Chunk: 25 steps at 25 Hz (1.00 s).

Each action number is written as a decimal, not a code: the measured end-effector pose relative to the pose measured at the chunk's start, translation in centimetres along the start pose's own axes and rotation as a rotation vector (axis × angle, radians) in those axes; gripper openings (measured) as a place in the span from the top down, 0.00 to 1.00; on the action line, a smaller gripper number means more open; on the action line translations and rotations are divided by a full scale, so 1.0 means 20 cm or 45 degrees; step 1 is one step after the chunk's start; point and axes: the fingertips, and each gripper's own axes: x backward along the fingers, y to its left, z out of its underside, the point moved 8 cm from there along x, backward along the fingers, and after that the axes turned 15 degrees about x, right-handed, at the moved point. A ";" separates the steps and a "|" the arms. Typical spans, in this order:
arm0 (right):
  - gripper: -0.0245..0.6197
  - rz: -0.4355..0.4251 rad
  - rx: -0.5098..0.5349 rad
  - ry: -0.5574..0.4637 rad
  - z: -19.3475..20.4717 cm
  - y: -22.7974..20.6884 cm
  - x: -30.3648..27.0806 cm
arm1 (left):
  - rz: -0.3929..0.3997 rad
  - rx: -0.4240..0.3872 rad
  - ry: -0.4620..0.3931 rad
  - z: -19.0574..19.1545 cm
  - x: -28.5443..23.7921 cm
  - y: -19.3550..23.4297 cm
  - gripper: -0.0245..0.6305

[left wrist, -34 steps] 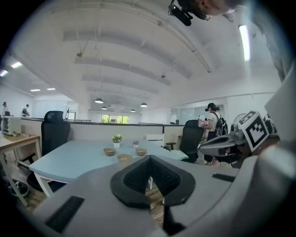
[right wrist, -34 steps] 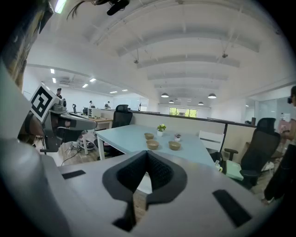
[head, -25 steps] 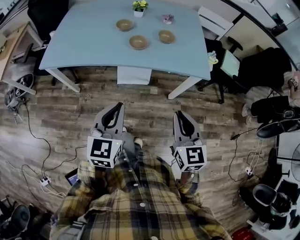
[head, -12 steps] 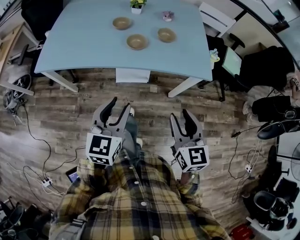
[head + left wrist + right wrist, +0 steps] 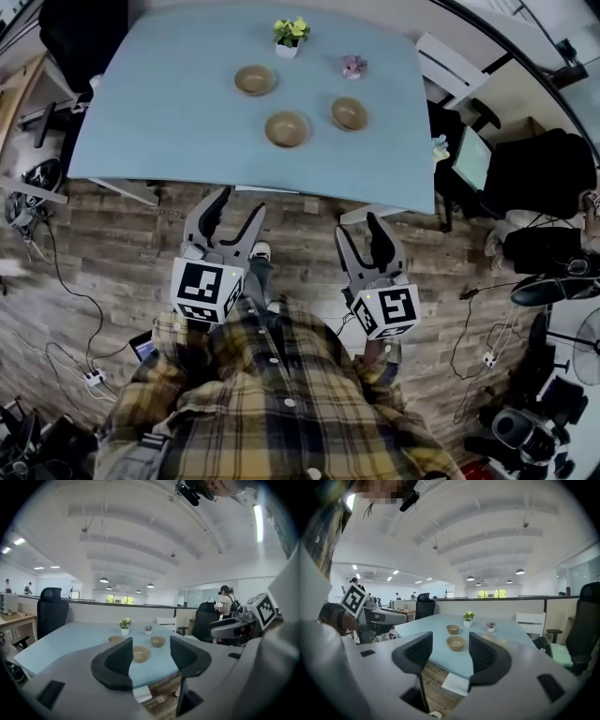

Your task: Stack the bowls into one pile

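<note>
Smooth table top (image 5: 169, 112), matt bowls (image 5: 286, 128), perhaps wooden; grainy wood-plank floor (image 5: 122, 246).

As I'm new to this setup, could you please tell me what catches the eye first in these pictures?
On the pale blue table, a left bowl, a middle bowl and a right bowl sit apart, unstacked, before a potted plant. Nearer, over the wooden floor, the left tool and right tool point at the table; their jaws have just been opening, with nothing between them.

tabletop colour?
Pale blue-grey; the tabletop shows best in the head view, with three tan bowls on it.
</note>
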 end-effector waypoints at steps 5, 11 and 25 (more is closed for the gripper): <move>0.59 0.015 -0.032 0.006 -0.04 -0.09 -0.22 | 0.024 -0.009 0.009 -0.11 -0.19 0.14 0.55; 0.54 0.039 -0.076 0.051 -0.04 -0.14 -0.40 | 0.041 0.017 0.047 -0.14 -0.32 0.29 0.51; 0.54 0.068 -0.123 0.140 0.04 -0.31 -0.67 | -0.023 0.055 0.112 -0.16 -0.52 0.49 0.49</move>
